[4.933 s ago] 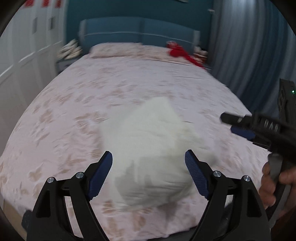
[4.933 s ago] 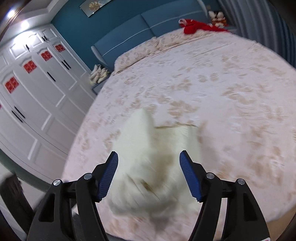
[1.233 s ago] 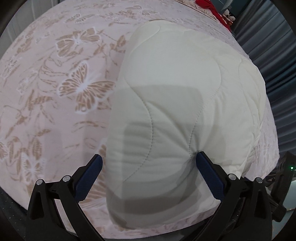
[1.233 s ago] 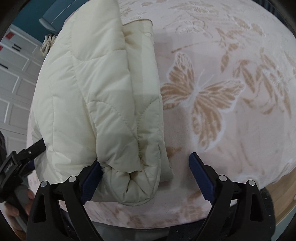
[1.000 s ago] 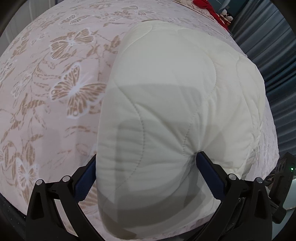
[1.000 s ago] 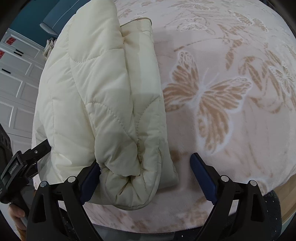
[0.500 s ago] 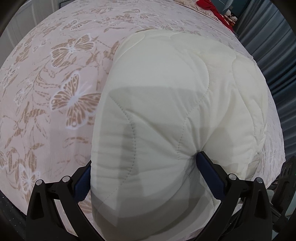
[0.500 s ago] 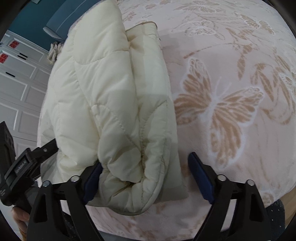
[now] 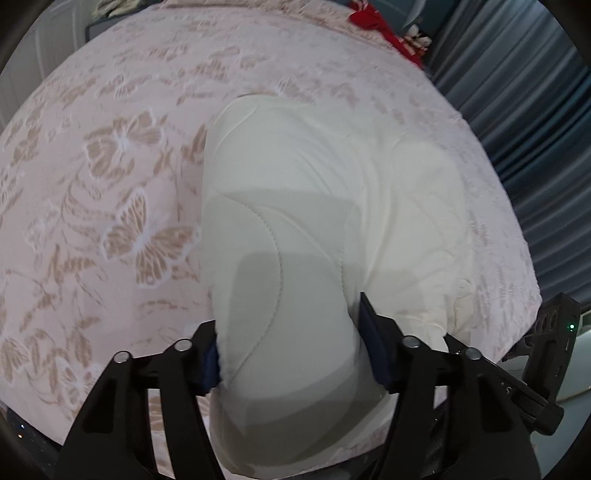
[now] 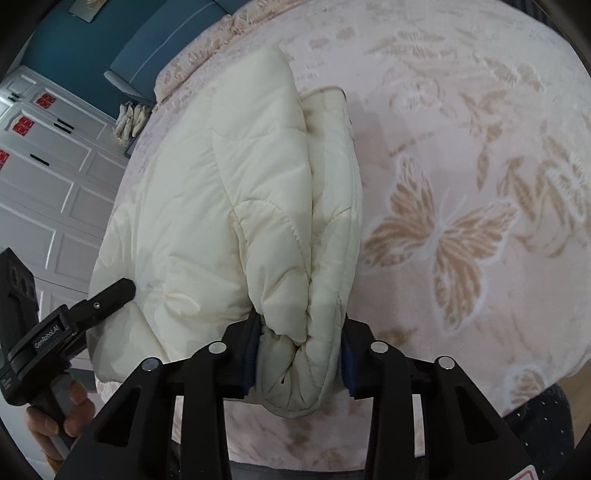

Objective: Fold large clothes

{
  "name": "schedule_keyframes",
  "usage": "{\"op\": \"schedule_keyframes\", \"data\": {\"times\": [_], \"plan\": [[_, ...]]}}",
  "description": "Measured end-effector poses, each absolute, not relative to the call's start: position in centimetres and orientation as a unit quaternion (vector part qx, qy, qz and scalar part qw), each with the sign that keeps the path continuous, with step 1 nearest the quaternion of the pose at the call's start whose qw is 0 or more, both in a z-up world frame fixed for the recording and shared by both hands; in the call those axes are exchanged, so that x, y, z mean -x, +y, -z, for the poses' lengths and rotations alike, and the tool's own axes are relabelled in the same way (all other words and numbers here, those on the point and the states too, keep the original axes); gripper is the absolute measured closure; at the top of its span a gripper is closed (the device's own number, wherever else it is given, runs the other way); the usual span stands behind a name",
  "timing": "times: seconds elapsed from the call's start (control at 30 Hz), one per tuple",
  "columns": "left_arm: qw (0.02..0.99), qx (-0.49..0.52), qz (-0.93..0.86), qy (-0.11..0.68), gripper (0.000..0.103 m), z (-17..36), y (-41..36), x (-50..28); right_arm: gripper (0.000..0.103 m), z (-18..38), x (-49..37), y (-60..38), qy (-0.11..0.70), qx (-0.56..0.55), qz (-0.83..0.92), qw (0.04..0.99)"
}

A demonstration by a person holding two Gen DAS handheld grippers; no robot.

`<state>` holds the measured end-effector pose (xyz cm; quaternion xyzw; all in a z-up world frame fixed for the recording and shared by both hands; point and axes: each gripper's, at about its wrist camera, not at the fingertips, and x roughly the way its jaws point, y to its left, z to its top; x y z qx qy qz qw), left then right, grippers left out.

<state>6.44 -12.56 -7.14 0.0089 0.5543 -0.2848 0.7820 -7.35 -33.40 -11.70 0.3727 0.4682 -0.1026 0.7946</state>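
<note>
A cream quilted puffer jacket (image 9: 325, 192) lies folded in a thick bundle on the pink butterfly-print bed (image 9: 110, 155), near its front edge. My left gripper (image 9: 288, 354) is shut on the jacket's near left end, its blue pads pressed into the padding. In the right wrist view the jacket (image 10: 229, 206) shows stacked folded layers. My right gripper (image 10: 299, 362) is shut on the near right end of those layers. The left gripper (image 10: 107, 295) also shows in the right wrist view at the left, against the jacket's side.
A red garment (image 9: 384, 29) lies at the head of the bed by grey curtains (image 9: 517, 92). A blue headboard (image 10: 177, 40) and white wardrobe doors (image 10: 48, 166) stand at the left. The bed's front edge runs just below both grippers.
Both grippers have closed from open onto the near ends of the jacket. The bundle is pinched narrower at its front edge.
</note>
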Motion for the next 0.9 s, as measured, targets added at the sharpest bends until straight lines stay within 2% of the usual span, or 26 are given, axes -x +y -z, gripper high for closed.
{"op": "schedule_keyframes", "data": {"times": [0.23,0.5,0.9], "plan": [[0.81,-0.014,0.319,0.491,0.054,1.6,-11.5,-5.4,0.075,5.9,8.0,-31.4,0.434,-0.324,0.098,0.835],[0.846,-0.025,0.336,0.413,0.056,-3.5,-9.6,-5.2,0.077,0.8,6.7,-29.2,0.392,-0.256,0.098,0.878],[0.902,0.0,0.332,0.275,0.056,-13.3,-2.9,-7.8,0.077,-10.2,1.5,-23.7,0.276,-0.148,0.076,0.947]]}}
